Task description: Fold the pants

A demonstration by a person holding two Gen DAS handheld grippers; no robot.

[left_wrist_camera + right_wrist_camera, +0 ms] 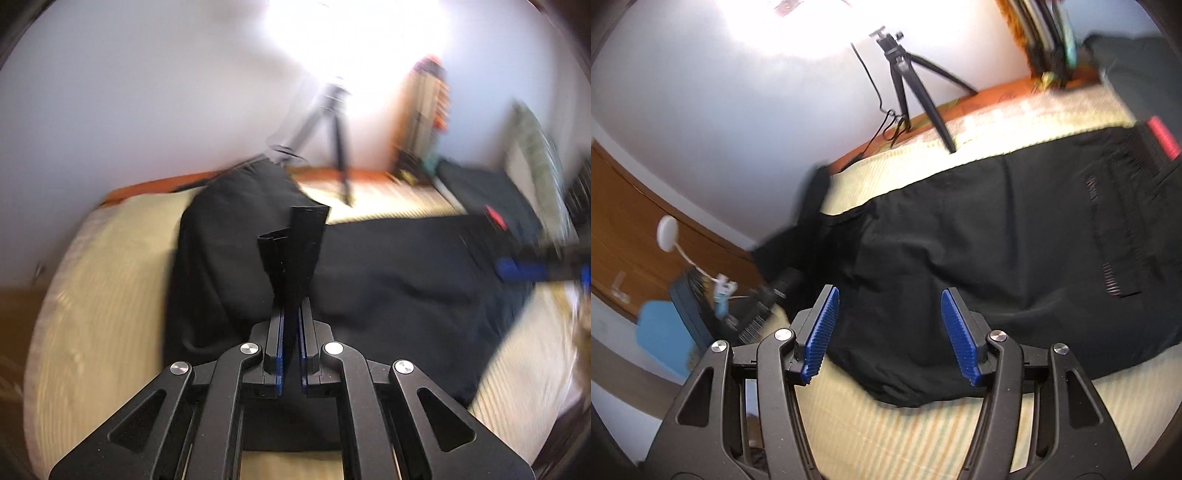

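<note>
Black pants (388, 277) lie spread across a cream striped bed cover (92, 277), with the red-trimmed waistband (1161, 136) at the right. My left gripper (291, 229) is shut on a fold of the pants leg, and the cloth bulges up to its left. In the right wrist view that raised leg (809, 218) is a blurred dark shape at the left end of the pants (997, 240). My right gripper (888, 299) is open over the near edge of the pants, with nothing pressed between its blue pads (823, 328). It shows as a blur (524, 269) at the right of the left wrist view.
A black tripod (905, 74) stands on the far side of the bed against the white wall. Dark bedding (472, 184) and a colourful stack (428, 103) sit at the far right. A wooden door (628, 221) and a blue item (661, 332) lie off the bed's left end.
</note>
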